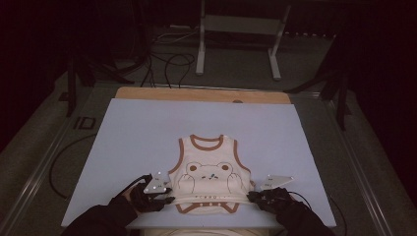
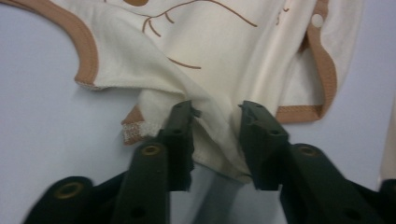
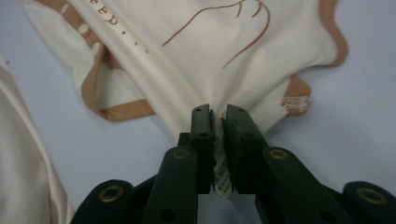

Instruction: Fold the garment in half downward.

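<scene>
A cream sleeveless baby garment with brown trim and a bear print lies flat on the pale board, neck opening away from me. My left gripper is at its lower left side. In the left gripper view the jaws stand apart with a loose fold of the garment between them, and the pads do not press on it. My right gripper is at the lower right side. There the jaws are nearly together, pinching the garment and its white label.
The board rests on a wooden table. Behind it are a metal stand and cables on the floor. More cream cloth lies at the board's near edge. Bare board extends left, right and beyond the garment.
</scene>
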